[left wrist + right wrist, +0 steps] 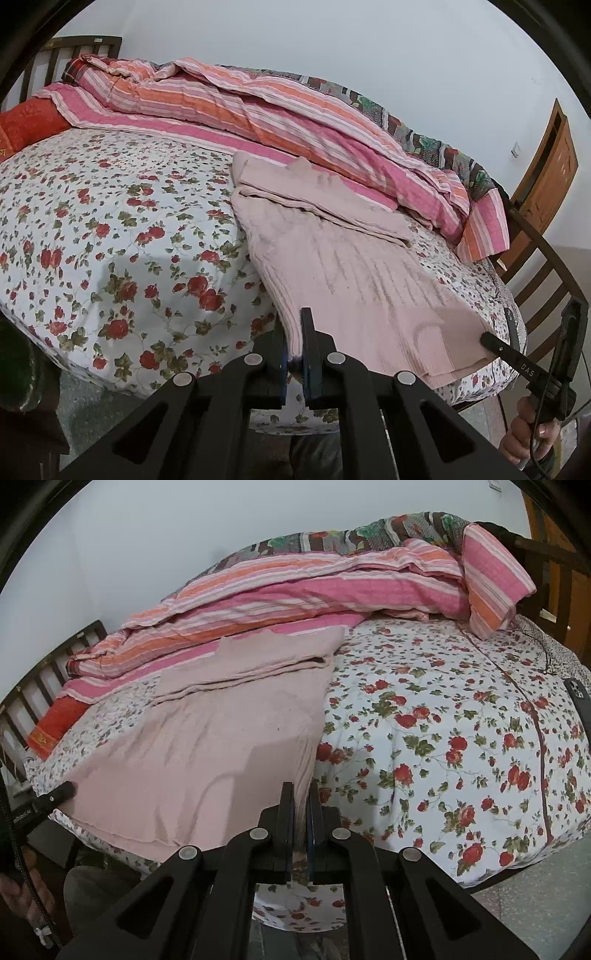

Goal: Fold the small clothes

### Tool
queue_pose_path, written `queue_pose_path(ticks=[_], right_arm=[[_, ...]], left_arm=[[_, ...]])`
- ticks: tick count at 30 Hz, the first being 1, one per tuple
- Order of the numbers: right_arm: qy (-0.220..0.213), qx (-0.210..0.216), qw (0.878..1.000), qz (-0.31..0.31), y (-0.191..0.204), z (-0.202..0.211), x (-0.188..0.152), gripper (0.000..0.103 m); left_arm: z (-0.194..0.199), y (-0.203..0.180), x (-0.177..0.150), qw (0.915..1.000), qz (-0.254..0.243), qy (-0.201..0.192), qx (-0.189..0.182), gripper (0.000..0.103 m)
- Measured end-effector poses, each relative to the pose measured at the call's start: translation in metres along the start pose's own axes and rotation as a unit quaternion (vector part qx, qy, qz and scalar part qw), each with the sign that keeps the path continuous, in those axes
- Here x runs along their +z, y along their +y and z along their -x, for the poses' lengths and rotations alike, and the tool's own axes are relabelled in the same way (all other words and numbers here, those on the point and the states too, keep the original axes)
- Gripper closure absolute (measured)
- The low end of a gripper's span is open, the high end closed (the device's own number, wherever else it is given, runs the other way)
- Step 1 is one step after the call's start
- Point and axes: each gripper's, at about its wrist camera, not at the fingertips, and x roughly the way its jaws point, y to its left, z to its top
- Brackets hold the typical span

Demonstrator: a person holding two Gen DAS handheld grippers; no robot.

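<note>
A pale pink knitted garment (343, 266) lies flat on the floral bedsheet (110, 221), its far part folded over on itself. My left gripper (294, 328) is shut on its near left corner at the bed's front edge. My right gripper (302, 801) is shut on the garment's (207, 746) near right corner. The right gripper also shows in the left wrist view (489, 338) at the garment's other corner, and the left gripper shows in the right wrist view (64, 790).
A rumpled pink and orange striped quilt (258, 110) lies along the wall side of the bed. A red pillow (29, 122) sits by the slatted headboard (55, 55). A dark phone (578, 698) lies on the sheet at right. A wooden door (546, 166) stands beyond the footboard.
</note>
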Motion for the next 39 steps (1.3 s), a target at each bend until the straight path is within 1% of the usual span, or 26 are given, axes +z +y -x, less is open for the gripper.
queue_pose_path(ticks=[3,12,22,26,34,39], right_arm=[[-0.005,-0.006,1.000,0.004,0.002,0.002,0.002,0.098],[-0.020,-0.005,1.000,0.008,0.004,0.008,0.006,0.098],[-0.027,0.006,1.000,0.003,0.004,0.011,0.012,0.098],[-0.030,0.009,1.000,0.000,0.002,0.012,0.015,0.098],[-0.041,0.017,0.999,-0.007,0.001,0.012,0.027,0.098],[-0.058,0.041,0.997,-0.031,-0.008,0.013,0.039,0.098]], left_arm=[[0.002,0.000,0.002,1.0000,0.001,-0.005,-0.002,0.097],[0.005,-0.001,0.006,0.9998,-0.005,-0.018,-0.003,0.097],[0.008,0.001,0.014,0.9993,0.006,-0.032,-0.020,0.097],[0.009,0.001,0.018,0.9991,0.006,-0.036,-0.021,0.097],[0.008,0.001,0.035,0.9981,0.015,-0.050,-0.034,0.097],[0.004,0.004,0.055,0.9975,0.017,-0.057,-0.039,0.097]])
